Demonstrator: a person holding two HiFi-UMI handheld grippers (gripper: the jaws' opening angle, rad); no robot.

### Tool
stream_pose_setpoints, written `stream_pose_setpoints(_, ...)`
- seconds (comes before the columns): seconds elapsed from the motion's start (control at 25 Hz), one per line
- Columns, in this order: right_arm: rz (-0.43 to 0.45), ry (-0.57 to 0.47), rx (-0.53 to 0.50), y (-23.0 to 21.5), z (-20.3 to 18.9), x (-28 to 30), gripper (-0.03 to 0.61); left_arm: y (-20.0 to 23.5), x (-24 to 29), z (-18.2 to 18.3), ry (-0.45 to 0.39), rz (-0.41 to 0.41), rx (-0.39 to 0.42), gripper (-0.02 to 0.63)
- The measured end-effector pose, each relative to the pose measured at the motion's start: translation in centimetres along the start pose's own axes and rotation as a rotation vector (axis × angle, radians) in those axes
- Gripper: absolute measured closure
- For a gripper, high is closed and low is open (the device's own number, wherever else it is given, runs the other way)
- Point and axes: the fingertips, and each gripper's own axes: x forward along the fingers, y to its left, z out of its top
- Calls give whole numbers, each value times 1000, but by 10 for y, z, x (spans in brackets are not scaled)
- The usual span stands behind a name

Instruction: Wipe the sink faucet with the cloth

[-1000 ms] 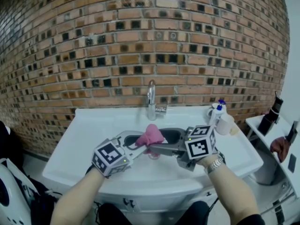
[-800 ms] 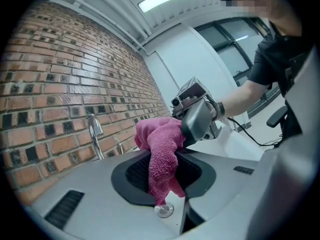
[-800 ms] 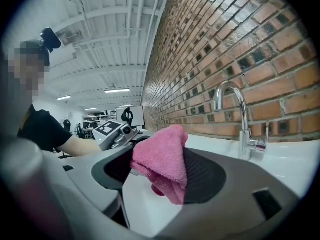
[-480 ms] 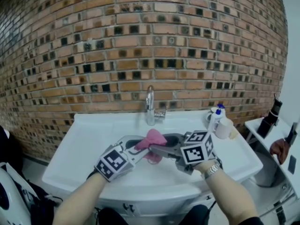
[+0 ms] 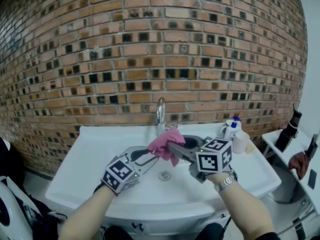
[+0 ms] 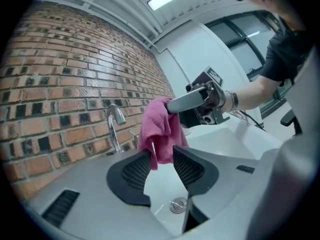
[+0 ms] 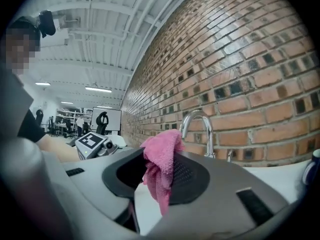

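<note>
Head view: a pink terry cloth (image 5: 166, 143) is held up over the basin of a white ceramic sink (image 5: 95, 149), just in front of a curved chrome faucet (image 5: 160, 115) mounted before a red brick wall (image 5: 150, 49). The cloth is pinched from the right by the right gripper (image 5: 174, 148). The left gripper (image 5: 148, 155) is seen just below and left of the cloth. Left gripper view: the left gripper (image 6: 162, 159) is found with its jaws wide apart, having just been opening. The lower edge of the cloth (image 6: 160, 129) hangs down between the mesh pads and is not pressed by them. The top of the cloth is gripped by the right gripper (image 6: 172, 105); the faucet (image 6: 114, 126) stands behind at left, and a round metal drain (image 6: 177, 205) lies below. Right gripper view: the jaws of the right gripper (image 7: 159, 170), which have just been closing, are clamped on the cloth (image 7: 161, 154). The cloth is bunched above them and trails below, with the faucet (image 7: 200, 129) just behind it, apart.
</note>
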Motion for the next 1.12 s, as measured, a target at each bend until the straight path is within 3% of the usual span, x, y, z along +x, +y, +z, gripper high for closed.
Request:
stream_pose_setpoints(0.24,-111,-43,-78,-15,28,3,454,8,13,5,2,23,4,469)
stream_pose_setpoints(0.4,-186,-73,-117,-25,45,8,454,18,26,8,9,89,24,535)
stream_pose_setpoints(0.68,-270,-76,-197,-34,64,26,454,28,43,5,-39,164,-46,604)
stream_pose_setpoints(0.84,-312,-75,-227,-41,71,37,454,39,44,-6,-45,210,-84,607)
stream_pose_setpoints(1.12,-368,-71,-263,-52,77,54,454,47,38,-15,-53,223,-112,607)
